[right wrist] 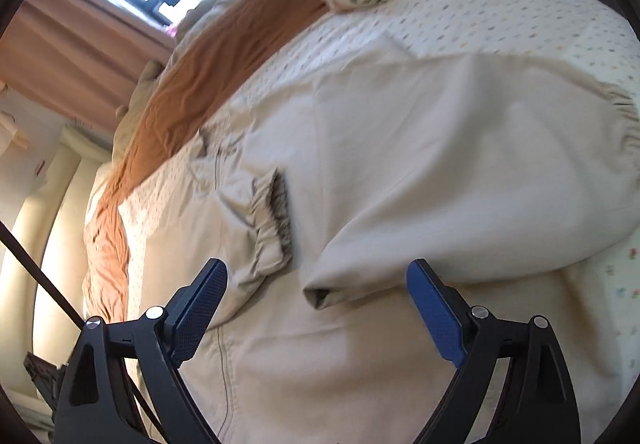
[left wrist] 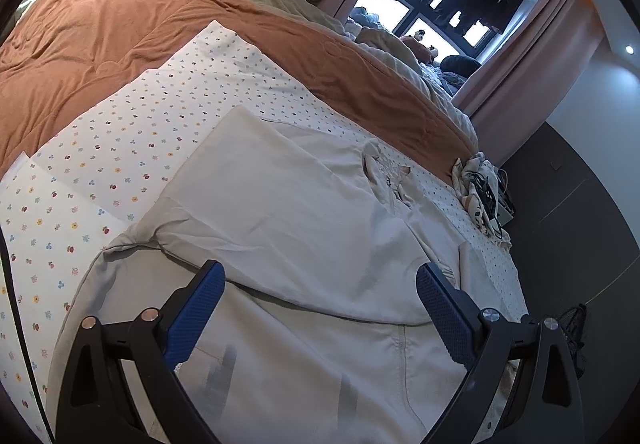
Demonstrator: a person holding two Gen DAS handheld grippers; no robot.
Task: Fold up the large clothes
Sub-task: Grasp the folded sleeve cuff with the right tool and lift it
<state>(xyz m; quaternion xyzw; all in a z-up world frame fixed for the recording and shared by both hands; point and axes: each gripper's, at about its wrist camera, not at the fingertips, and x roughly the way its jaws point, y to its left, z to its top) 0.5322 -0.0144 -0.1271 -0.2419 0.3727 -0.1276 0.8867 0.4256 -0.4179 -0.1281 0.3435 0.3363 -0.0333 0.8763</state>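
**Jacket spread on the bed, both claws free**

The cream jacket (left wrist: 304, 211) lies flat low in the frame, sleeves folded across its front, likely to narrow it for the next fold. The left claw (left wrist: 320, 308) and right claw (right wrist: 316, 308) both gape wide above it, gripping nothing. Beneath is a floral sheet (left wrist: 120, 147); an orange quilt (left wrist: 100, 39) and curtained window (left wrist: 440, 3) fill the upper frame.

A pale cream jacket (left wrist: 304, 244) lay spread on a flower-dotted sheet (left wrist: 132, 147), directly beneath and ahead of the left gripper (left wrist: 320, 296). Its blue-padded jaws stood wide apart, gripping nothing. Beyond them stretched a rust-orange quilt (left wrist: 120, 31).
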